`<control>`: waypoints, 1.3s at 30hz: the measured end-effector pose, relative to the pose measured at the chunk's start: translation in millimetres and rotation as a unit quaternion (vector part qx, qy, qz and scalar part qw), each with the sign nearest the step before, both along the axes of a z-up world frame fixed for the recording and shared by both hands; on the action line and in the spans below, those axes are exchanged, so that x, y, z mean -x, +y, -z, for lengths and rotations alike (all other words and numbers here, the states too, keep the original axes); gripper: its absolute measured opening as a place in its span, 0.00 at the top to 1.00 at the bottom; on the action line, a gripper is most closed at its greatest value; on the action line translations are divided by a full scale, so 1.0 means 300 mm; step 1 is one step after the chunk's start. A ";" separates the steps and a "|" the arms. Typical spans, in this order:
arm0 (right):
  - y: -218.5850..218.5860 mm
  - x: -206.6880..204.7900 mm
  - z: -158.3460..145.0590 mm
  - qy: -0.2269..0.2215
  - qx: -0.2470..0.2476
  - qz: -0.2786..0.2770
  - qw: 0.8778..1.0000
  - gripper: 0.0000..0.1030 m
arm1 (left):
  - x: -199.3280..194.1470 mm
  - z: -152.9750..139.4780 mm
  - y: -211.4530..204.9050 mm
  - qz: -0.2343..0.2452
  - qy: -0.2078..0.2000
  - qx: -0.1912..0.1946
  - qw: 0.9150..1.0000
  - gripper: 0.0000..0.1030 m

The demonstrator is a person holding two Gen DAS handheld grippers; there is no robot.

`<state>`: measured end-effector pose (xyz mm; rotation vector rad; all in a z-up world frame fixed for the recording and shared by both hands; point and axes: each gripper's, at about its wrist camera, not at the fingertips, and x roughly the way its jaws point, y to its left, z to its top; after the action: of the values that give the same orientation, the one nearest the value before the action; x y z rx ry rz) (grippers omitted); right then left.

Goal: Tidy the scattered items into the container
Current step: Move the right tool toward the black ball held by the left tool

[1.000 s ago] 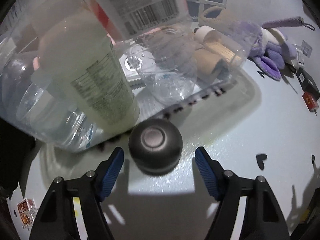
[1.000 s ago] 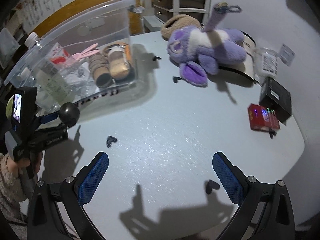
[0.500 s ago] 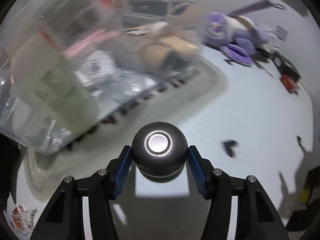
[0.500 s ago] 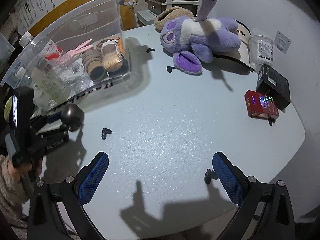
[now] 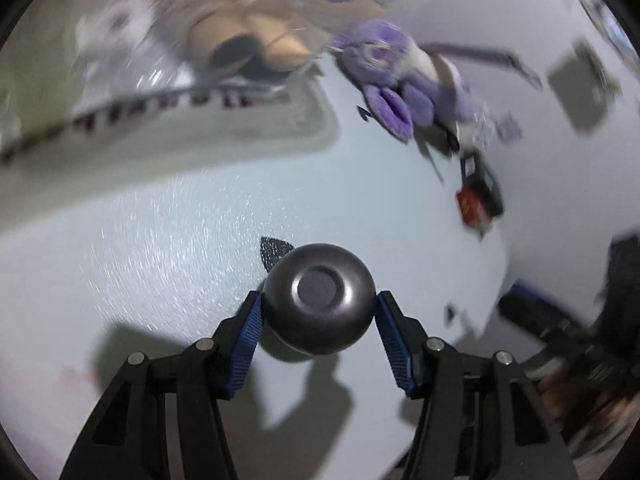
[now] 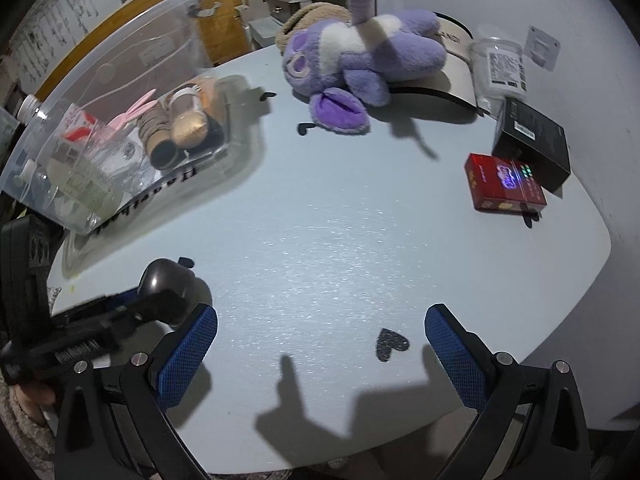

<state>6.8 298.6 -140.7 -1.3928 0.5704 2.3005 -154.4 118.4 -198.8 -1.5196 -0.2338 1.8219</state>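
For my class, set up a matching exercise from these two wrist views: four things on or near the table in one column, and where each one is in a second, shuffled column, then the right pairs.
Things
1. dark round ball
2. purple plush toy
3. red box
4. cardboard tube

Places
A. inside the clear plastic container
B. between the pads of the left gripper
C. on the table beside the black box
D. lying partly on a beige visor cap

Pairs: 1-B, 2-D, 3-C, 4-A
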 end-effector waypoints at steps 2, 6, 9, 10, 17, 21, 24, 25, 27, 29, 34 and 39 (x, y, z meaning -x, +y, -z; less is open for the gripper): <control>0.018 -0.002 0.005 0.001 0.008 0.001 1.000 0.00 | 0.019 0.022 -0.016 -0.028 -0.050 -0.026 0.998 0.45; 0.021 0.031 0.021 0.014 0.042 -0.039 0.998 0.00 | 0.037 0.059 -0.079 -0.076 -0.142 -0.074 0.984 0.45; -0.019 0.089 0.062 0.007 0.082 -0.101 0.991 0.00 | 0.043 0.085 -0.121 -0.111 -0.197 -0.105 0.969 0.45; -0.036 0.110 0.080 0.002 0.096 -0.123 0.988 0.00 | 0.043 0.087 -0.131 -0.119 -0.207 -0.111 0.965 0.45; -0.087 0.228 0.138 -0.040 0.071 -0.152 0.985 0.39 | 0.049 0.130 -0.183 -0.175 -0.277 -0.155 0.932 0.45; -0.051 0.266 0.153 -0.039 0.106 -0.132 0.985 0.40 | 0.055 0.055 -0.138 -0.153 -0.213 -0.100 0.960 0.45; 0.001 0.272 0.174 -0.037 0.175 -0.109 0.978 0.40 | 0.031 -0.031 -0.053 -0.082 -0.110 -0.025 0.990 0.45; 0.027 0.270 0.194 -0.037 0.217 -0.093 0.971 0.40 | 0.021 -0.057 -0.023 -0.057 -0.074 0.001 0.996 0.45; 0.056 0.259 0.212 -0.037 0.251 -0.069 0.965 0.40 | -0.009 -0.083 0.022 -0.012 -0.021 0.034 0.999 0.45; 0.084 0.249 0.222 -0.035 0.266 -0.049 0.962 0.40 | -0.041 -0.101 0.066 0.027 0.031 0.063 0.997 0.45; 0.108 0.231 0.223 -0.030 0.260 -0.032 0.965 0.40 | -0.157 -0.095 0.113 0.120 0.168 0.135 0.969 0.45; 0.081 0.206 0.211 -0.032 0.216 -0.070 0.973 0.40 | -0.251 -0.066 0.135 0.200 0.269 0.175 0.926 0.45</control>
<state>-55.1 323.1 -204.1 -1.7445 1.0290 2.3174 -79.1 158.8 -178.9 -1.1102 0.6499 1.9153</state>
